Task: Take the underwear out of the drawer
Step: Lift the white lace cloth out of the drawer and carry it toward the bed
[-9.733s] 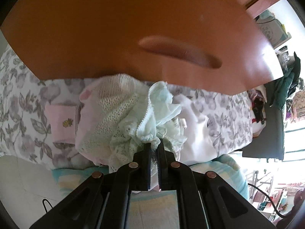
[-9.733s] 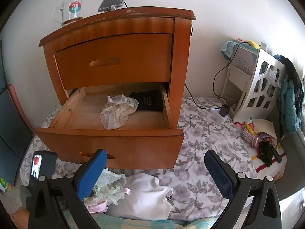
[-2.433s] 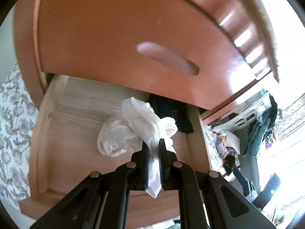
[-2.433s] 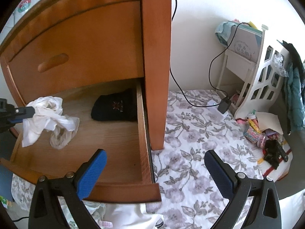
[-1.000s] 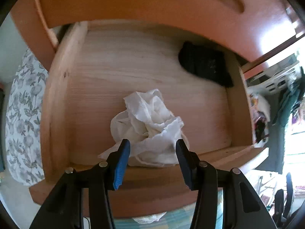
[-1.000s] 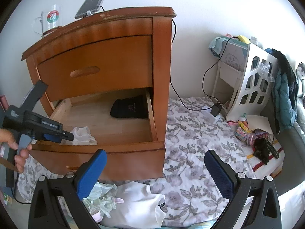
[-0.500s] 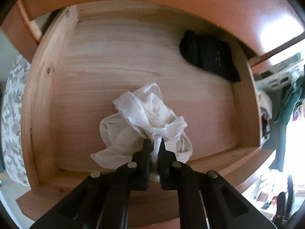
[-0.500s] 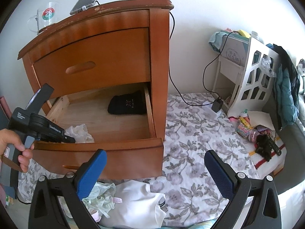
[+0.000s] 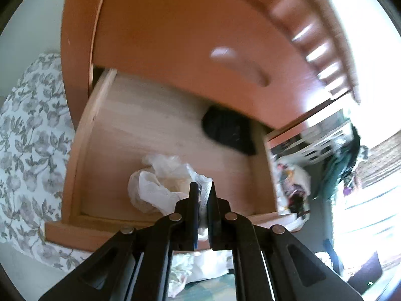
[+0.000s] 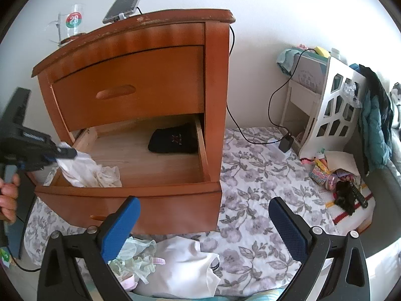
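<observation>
A second ago the left gripper (image 9: 202,193) had its fingers spread wide over the white underwear (image 9: 160,188) lying in the drawer (image 9: 75,155). Now those fingers are clenched on a fold of it, and the cloth is rising. In the right wrist view the gripper (image 10: 66,153) has a corner of the underwear (image 10: 85,168) pulled up, while the rest of it hangs down and seems to sit on the drawer floor near the front left corner. So the grab is done and the lifting has begun, but the underwear is not out yet. It has to clear the front board of the drawer (image 10: 150,208) next, I think. The hand (image 10: 8,193) holding the left gripper is at the far left of that view, with the gripper pointing down and in toward the drawer from the left side. The picture from the left wrist is a bit blurry, so the hand is likely moving fast. The right gripper (image 10: 203,225) hangs low in front of the drawer with its blue fingers (image 10: 120,225) released and far apart, grasping nothing. It looks out over the nightstand (image 10: 215,100) and the flowery sheet (image 10: 250,175). A black piece of clothing (image 10: 173,141) lies at the back right of the drawer. Some pale clothes (image 10: 175,268) already lie on the sheet in front of the drawer, just below the right gripper.
</observation>
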`<state>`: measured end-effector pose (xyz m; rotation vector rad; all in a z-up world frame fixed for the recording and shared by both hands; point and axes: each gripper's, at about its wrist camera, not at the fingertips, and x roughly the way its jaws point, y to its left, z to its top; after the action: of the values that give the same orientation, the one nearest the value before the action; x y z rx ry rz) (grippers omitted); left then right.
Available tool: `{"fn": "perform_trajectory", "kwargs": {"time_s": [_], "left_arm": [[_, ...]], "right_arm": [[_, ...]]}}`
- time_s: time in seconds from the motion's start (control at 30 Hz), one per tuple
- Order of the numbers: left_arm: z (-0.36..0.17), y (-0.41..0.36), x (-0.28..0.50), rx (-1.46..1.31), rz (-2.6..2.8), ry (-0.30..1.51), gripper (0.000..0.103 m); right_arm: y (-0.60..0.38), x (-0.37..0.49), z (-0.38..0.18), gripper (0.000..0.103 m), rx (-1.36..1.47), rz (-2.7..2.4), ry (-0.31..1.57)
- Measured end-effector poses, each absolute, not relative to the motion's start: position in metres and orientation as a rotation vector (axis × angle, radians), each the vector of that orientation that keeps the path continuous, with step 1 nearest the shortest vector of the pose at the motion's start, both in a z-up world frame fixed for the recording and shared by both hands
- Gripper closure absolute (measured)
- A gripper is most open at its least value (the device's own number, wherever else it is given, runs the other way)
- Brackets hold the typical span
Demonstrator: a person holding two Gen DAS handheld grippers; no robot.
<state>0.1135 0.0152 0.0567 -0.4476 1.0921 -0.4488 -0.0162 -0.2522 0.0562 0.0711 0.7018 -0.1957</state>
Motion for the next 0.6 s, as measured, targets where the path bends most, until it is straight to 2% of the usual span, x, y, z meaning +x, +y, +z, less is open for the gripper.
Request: {"fn": "perform_trajectory", "kwargs": {"time_s": [0.6], "left_arm": [[0.218, 0.037, 0.014, -0.426, -0.688, 0.644, 0.098]], "right_arm": [[-0.239, -0.035, 0.073, 0.000, 0.053, -0.188, 0.665]]}}
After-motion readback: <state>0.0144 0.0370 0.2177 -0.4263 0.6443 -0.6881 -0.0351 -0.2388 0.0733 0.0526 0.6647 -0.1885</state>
